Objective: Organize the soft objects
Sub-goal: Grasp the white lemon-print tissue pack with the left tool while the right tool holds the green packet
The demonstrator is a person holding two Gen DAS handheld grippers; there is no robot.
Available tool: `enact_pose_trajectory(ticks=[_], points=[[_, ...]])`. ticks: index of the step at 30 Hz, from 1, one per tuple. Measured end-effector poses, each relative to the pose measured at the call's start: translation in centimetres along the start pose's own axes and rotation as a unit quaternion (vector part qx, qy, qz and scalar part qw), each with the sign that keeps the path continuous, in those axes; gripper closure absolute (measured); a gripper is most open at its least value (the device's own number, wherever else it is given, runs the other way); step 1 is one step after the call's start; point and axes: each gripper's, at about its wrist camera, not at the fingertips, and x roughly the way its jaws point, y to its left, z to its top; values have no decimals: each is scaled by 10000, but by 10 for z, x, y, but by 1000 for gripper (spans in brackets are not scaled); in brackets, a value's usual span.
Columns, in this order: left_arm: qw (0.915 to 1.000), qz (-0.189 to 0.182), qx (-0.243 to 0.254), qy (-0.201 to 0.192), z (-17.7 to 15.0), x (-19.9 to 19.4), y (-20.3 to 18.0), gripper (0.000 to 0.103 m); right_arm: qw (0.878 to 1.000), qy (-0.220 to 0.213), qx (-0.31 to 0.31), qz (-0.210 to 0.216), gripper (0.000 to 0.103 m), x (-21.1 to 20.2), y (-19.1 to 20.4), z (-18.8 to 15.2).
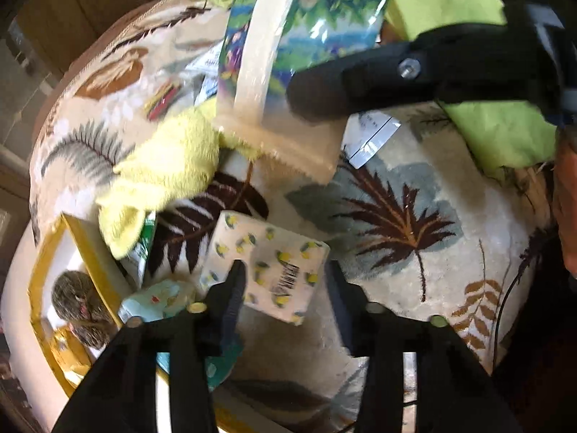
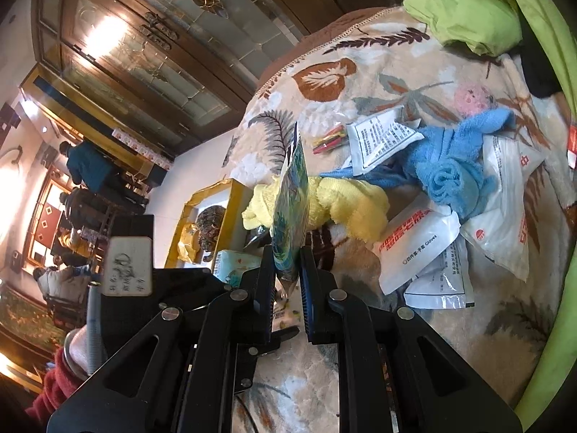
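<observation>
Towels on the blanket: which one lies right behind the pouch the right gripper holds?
The yellow towel, directly behind the held pouch; the blue towel lies further right among white packets.

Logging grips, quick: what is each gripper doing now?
Left gripper: open, jaws astride the lemon-printed white tissue pack, not pressing it.
Right gripper: shut on the glossy leaf-printed flat packet.

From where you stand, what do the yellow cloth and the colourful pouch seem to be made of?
Yellow cloth: soft terry or microfibre by the look, matte, fuzzy pile, crumpled folds.
Colourful pouch: apparently thin plastic film, glossy, showing sharp glare and a printed picture; it stands stiffly, pinched edge-on in the right tongs.
</observation>
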Motion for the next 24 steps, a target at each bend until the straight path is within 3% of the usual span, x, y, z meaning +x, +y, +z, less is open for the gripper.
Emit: enact_pose_trajectory(ticks=[1, 2, 4, 9, 11, 13, 15, 16, 19, 24], points=[[9999, 97, 86, 57, 1, 1, -2, 29, 10000, 5, 12, 6, 91, 0, 0, 0], [9996, 182, 172, 112, 2, 2, -4, 24, 10000, 8, 37, 17, 91, 0, -1, 0], [9984, 327, 416, 201, 3, 6, -4, 24, 10000, -6, 82, 18, 91, 0, -3, 1], [9976, -60, 281, 632, 11, 32, 17, 23, 9999, 23, 139, 15, 91, 1, -8, 2], [9974, 138, 344, 619, 14, 38, 16, 23, 9999, 28, 167, 19, 91, 2, -9, 2], [9982, -115, 251, 537, 15, 36, 15, 24, 9999, 35, 164, 6, 91, 1, -10, 3], [9984, -277, -119, 472, 15, 34, 21, 31, 9999, 25, 162, -6, 91, 1, -11, 3], [9986, -182, -247, 433, 14, 33, 25, 51, 9999, 22, 164, -11, 91, 1, -11, 3], [9965, -287, -728, 296, 7, 22, 42, 83, 9999, -3, 169, -17, 91, -1, -11, 3], [9956, -174, -919, 15, -19, -9, 42, 83, 9999, -9, 114, 42, 91, -2, -3, 3]])
